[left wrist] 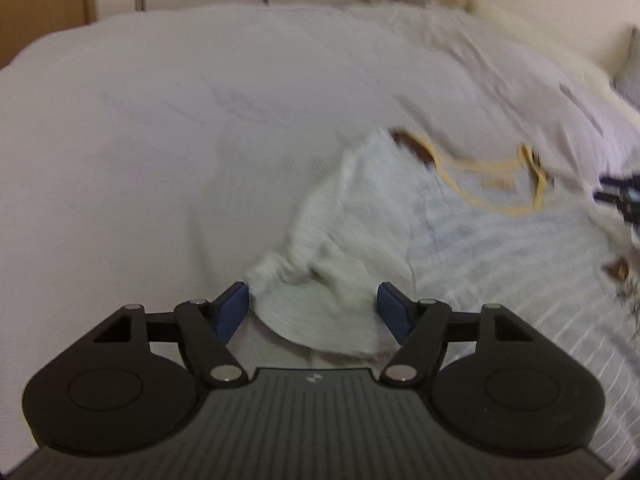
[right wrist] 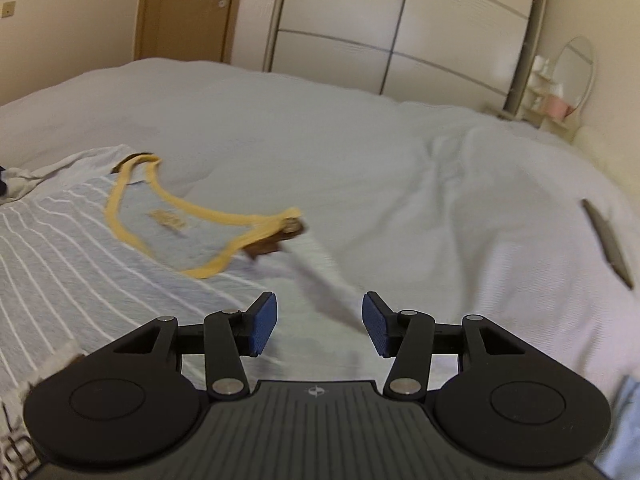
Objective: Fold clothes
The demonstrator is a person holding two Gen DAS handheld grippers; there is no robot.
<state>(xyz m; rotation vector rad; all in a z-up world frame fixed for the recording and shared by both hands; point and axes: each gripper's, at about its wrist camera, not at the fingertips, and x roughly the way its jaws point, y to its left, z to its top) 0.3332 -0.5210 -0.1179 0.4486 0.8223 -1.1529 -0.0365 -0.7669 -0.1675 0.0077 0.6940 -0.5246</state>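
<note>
Barely started: striped T-shirt (right wrist: 80,248) with yellow neckline lies spread face-up on the bed (right wrist: 360,160), sleeve (left wrist: 320,272) bunched between the left gripper's (left wrist: 313,312) spread fingers, right gripper (right wrist: 319,324) spread too, pinching nothing, no fold visible.

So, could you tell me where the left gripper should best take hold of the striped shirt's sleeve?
Probably at the bunched cuff end of the sleeve, which lies between the open pads of the left gripper. Come straight forward and low along the bed, then close: the crumpled fabric there stands up in folds, easier to pinch than the flat striped shirt body.
</note>
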